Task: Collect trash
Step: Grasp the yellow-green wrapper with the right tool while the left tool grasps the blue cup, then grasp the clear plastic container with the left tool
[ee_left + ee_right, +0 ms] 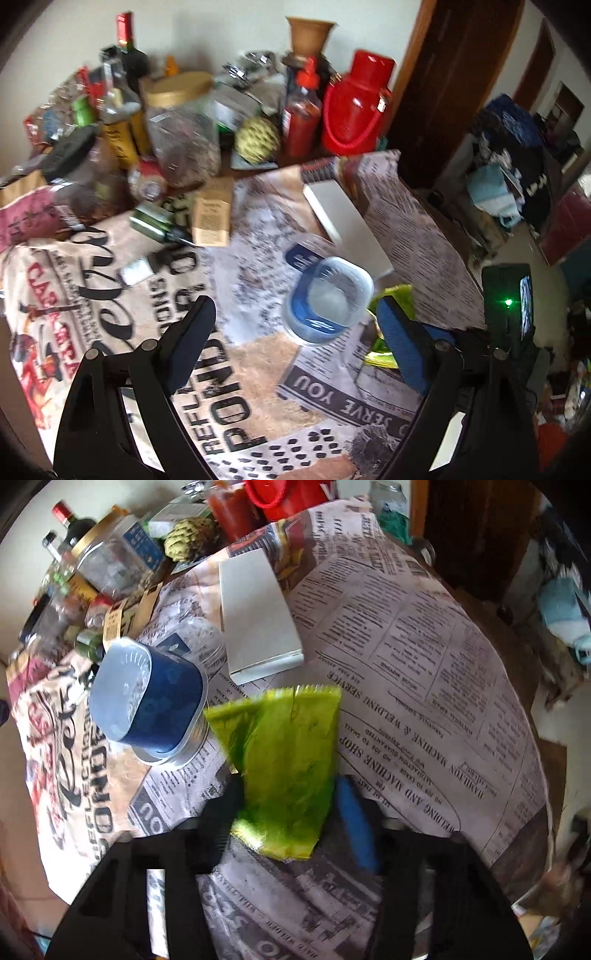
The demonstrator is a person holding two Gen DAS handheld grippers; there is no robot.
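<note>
Lying mid-tabletop on newsprint cloth [424, 672], green wrapper [284, 768] is pinched by right gripper [291, 812]; left gripper [295, 332] is held spread above blue tub [325, 299], just beside wrapper.

Left gripper [297, 332]: black linkage arms, round rivets, blue padded fingers [400, 343]

Left hand-held gripper [295, 332] spread wide above clear plastic tub [327, 301] on newsprint-pattern tablecloth [258, 221].
</note>
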